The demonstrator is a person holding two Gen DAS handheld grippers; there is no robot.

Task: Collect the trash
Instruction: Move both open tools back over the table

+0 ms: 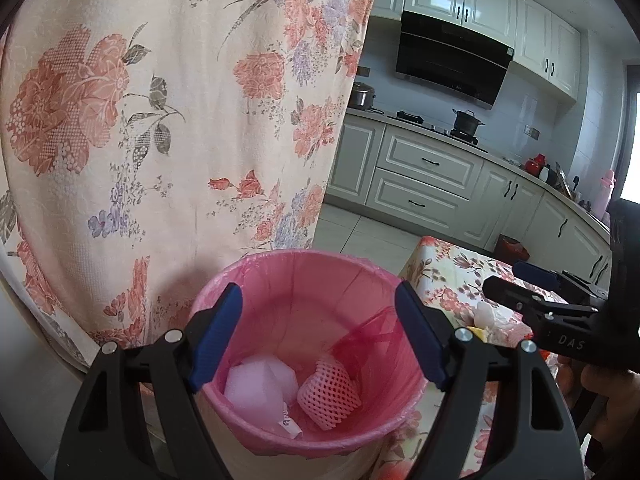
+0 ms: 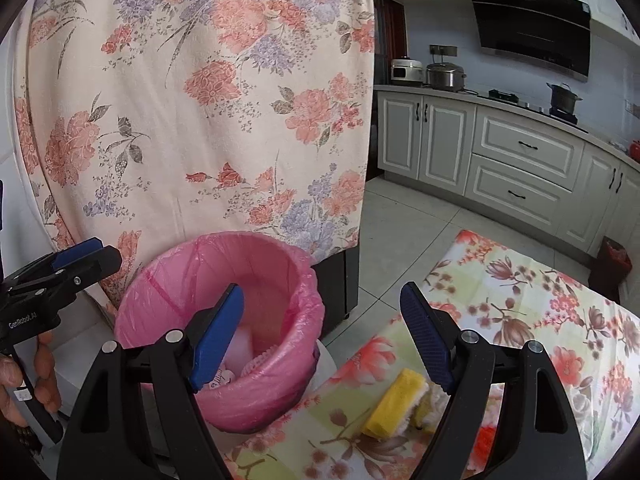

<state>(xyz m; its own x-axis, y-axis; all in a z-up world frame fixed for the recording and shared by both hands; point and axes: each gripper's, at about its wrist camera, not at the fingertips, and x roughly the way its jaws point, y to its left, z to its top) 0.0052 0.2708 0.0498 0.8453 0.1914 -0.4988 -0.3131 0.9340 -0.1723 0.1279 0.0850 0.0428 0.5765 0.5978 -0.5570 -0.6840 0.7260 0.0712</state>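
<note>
Two hand-held grippers, left [image 1: 318, 336] and right [image 2: 322, 334], both released and empty, hover over a pink-lined trash bin [image 1: 280, 276] holding a foam fruit net [image 1: 330, 394] and crumpled paper [image 1: 256, 380], beside a floral-clothed desk [image 2: 520, 280] carrying a yellow sponge [image 2: 394, 408].

Bin [image 1: 256, 280]: round, upright, lined with a pink plastic bag, standing just beside the table's edge.
Foam net [image 1: 328, 394]: pink mesh sleeve, lying on its side inside the bin.
White wad [image 1: 256, 384]: crumpled, in the bin beside the net.
Yellow sponge [image 2: 394, 404]: on the table near the edge by the bin.
</note>
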